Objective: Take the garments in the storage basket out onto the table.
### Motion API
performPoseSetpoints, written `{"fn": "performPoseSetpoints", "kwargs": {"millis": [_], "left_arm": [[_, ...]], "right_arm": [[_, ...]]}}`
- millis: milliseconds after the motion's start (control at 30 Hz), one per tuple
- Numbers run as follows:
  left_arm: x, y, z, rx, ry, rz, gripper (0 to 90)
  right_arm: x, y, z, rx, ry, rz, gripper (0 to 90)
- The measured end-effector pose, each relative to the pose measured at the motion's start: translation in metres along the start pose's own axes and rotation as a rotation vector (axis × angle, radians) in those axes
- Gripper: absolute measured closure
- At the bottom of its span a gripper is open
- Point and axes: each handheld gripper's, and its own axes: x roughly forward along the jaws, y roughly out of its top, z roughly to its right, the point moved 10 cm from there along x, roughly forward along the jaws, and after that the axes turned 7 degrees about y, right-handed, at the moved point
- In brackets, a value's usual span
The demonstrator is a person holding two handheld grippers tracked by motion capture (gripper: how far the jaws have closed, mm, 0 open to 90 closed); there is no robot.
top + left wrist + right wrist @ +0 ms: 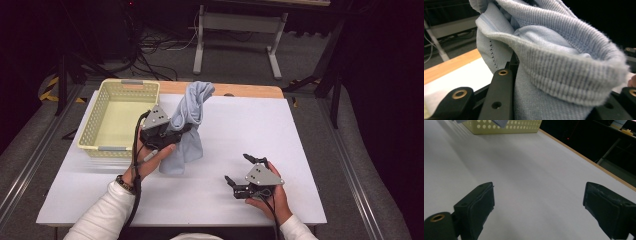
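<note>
A light blue knitted garment hangs bunched above the white table, its lower end trailing onto the sheet. My left gripper is shut on its middle, just right of the yellow basket. In the left gripper view the ribbed blue cloth fills the space between the black jaws. My right gripper rests near the table's front right, held by a hand, its jaws wide apart. In the right gripper view the right gripper has only bare white table between its pads.
The perforated yellow basket stands at the table's back left with nothing in it. A wooden table edge runs along the back. Beyond it on the floor stand a grey table frame and loose cables.
</note>
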Motion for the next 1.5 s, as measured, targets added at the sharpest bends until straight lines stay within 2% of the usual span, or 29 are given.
{"fn": "performPoseSetpoints", "kwargs": {"millis": [200,433,633,767,1000,1133,1200,1300,1333,1367,1433,1500], "left_arm": [[0.017,0.0,0.014,0.026,-0.018,-0.021,66.4],[0.053,0.009,0.028,0.072,-0.026,-0.066,66.4],[0.084,0.01,0.039,0.072,-0.035,-0.1,66.3],[0.1,0.007,0.045,0.086,-0.037,-0.134,66.1],[0.114,-0.011,0.054,0.038,-0.074,-0.192,63.3],[0.119,-0.023,0.06,0.06,-0.077,-0.236,52.3],[0.122,-0.027,0.061,0.042,-0.09,-0.242,43.7],[0.121,-0.028,0.059,0.006,-0.104,-0.226,32.9],[0.119,-0.027,0.059,0.014,-0.113,-0.22,30.5],[0.116,-0.026,0.058,0.027,-0.106,-0.207,30.5],[0.107,-0.022,0.058,0.06,-0.098,-0.17,25.0],[0.099,-0.022,0.057,0.064,-0.095,-0.15,19.7]], "right_arm": [[0.0,-0.001,0.001,0.002,-0.001,-0.001,10.8],[-0.001,0.0,0.001,0.002,-0.002,0.001,10.8],[-0.002,0.0,0.003,0.006,-0.006,0.006,10.8],[-0.003,0.0,0.003,0.004,-0.006,0.007,10.8],[-0.003,0.0,0.005,0.009,-0.013,0.013,10.9],[-0.004,0.0,0.007,0.013,-0.02,0.011,10.9],[-0.004,0.0,0.008,0.022,-0.024,0.014,10.9],[-0.003,-0.002,0.01,0.039,-0.017,0.01,10.9],[-0.003,-0.002,0.012,0.052,-0.015,0.017,10.9],[-0.003,-0.002,0.012,0.052,-0.015,0.017,10.9],[-0.004,0.0,0.015,0.073,-0.018,0.027,10.9],[-0.006,0.001,0.019,0.083,-0.027,0.033,10.9]]}}
